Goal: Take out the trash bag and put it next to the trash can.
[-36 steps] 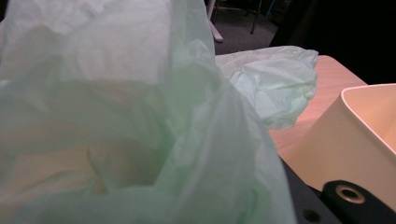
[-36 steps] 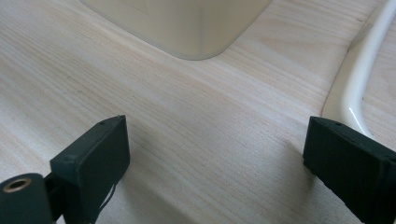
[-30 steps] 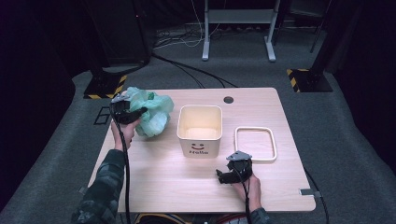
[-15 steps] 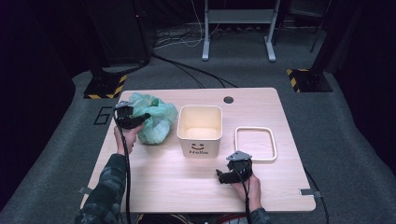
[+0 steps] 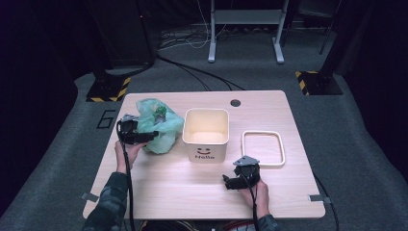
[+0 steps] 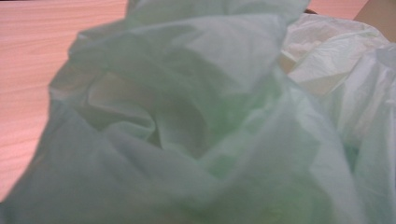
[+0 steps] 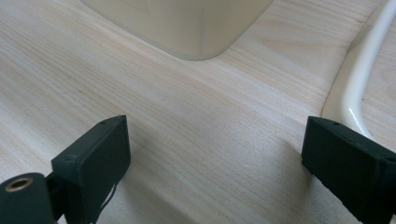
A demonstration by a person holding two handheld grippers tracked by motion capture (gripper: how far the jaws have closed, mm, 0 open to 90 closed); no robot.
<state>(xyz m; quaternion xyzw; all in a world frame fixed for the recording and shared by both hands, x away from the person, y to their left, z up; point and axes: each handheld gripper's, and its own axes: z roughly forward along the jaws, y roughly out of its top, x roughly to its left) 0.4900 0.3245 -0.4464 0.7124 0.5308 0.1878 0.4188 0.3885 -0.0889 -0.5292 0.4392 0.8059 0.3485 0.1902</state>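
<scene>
Since a moment ago, the left tongs [image 5: 144, 137] have carried the green plastic bag [image 5: 161, 126] rightward across the surface [image 5: 159, 192], so it now touches the cream bin [image 5: 206, 134]. Crumpled plastic fills the left gripper view, hiding the jaws, so I cannot tell whether they are clamped. The right tongs [image 5: 235, 182] rest near the front edge, jaws wide apart, beside the white frame [image 5: 262, 148].
</scene>
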